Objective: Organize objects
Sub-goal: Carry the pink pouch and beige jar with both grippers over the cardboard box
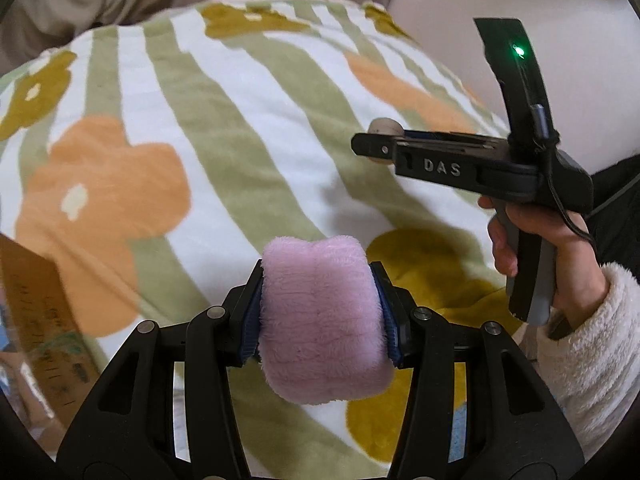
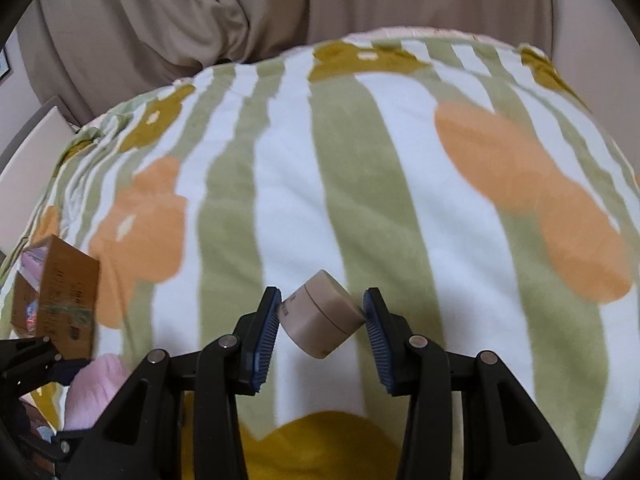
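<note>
My left gripper (image 1: 320, 304) is shut on a fluffy pink plush object (image 1: 322, 320), held above the blanket. It also shows at the lower left of the right wrist view (image 2: 96, 388). My right gripper (image 2: 322, 320) is shut on a small beige round jar (image 2: 322, 314), tilted between the blue pads (image 2: 266, 332). In the left wrist view the right gripper (image 1: 374, 142) is at the right, held by a hand, with the jar (image 1: 385, 127) peeking out at its tip.
A striped green and white blanket (image 2: 360, 184) with orange and mustard flowers covers the surface. A brown cardboard box (image 2: 66, 292) sits at the left, also in the left wrist view (image 1: 36, 312). Beige curtains (image 2: 200, 12) hang behind.
</note>
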